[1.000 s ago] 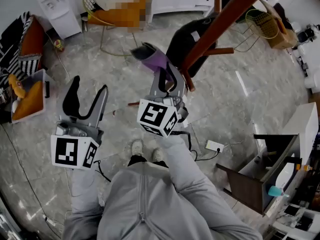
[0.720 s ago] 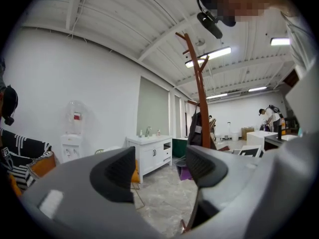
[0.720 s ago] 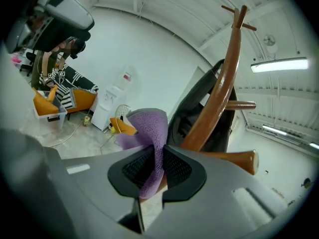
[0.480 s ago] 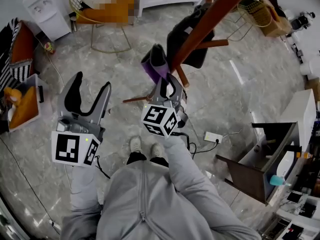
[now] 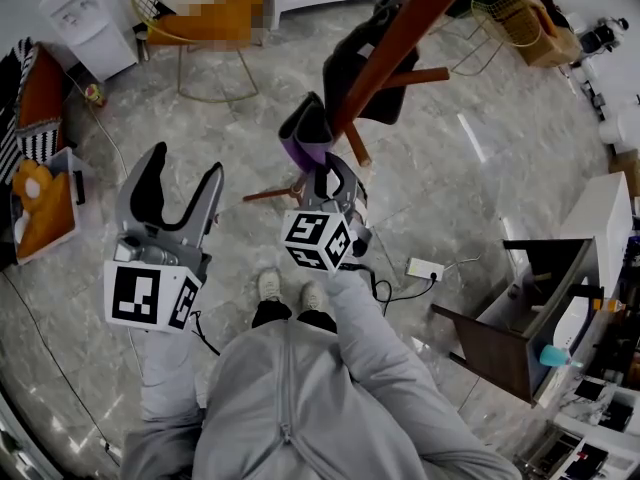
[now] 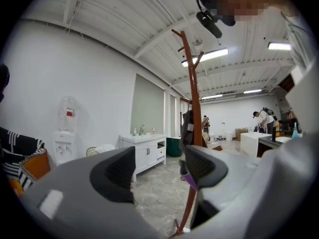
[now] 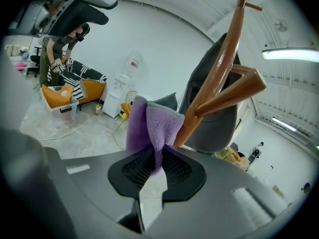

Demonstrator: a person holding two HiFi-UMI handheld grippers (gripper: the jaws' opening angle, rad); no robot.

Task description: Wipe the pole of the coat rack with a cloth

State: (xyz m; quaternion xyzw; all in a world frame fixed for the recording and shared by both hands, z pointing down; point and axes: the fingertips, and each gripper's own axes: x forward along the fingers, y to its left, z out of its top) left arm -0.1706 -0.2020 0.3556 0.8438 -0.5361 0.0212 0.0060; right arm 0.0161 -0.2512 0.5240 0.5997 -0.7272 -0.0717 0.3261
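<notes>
Two grippers. Jaws of right gripper (image 7: 154, 159) clamp cloth (image 7: 149, 123), touching pole (image 7: 219, 68); jaws of left gripper (image 6: 159, 171) stand apart, empty.

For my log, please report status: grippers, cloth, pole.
Right gripper shut on purple cloth. Left gripper open, empty. Cloth at pole, just below dark coat.
</notes>
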